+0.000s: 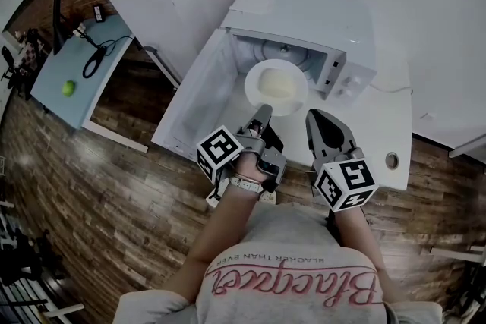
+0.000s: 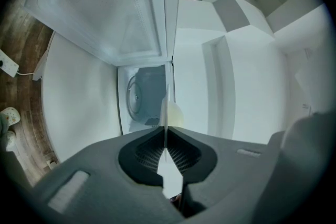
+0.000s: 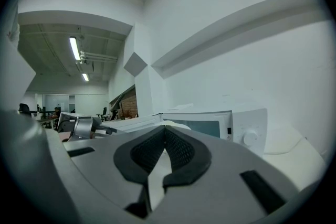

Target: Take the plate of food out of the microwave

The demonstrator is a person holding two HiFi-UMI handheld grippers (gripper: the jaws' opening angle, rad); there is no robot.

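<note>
Narrow jaws of left gripper [image 2: 166, 132] pinch the near rim of the plate of food [image 1: 276, 86], which sits just ahead of them at the microwave [image 1: 345, 68] mouth. The right gripper [image 3: 165, 131] jaws are together and empty, beside it. Draw straight back and level; a 1-rim hold likely tips.

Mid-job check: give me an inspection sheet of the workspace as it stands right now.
Surface: white counter with a round hole.
Job's things: microwave, its door swung open; plate of pale food at its mouth.
Clutter: nothing seen on the counter.
Grippers: left gripper shut on the plate's rim; right gripper shut, empty, beside the plate.
Cables: thin cable, as it seems, on the counter right of the microwave; black cable on the blue table.
Surroundings: wood floor; green ball on the blue table.
</note>
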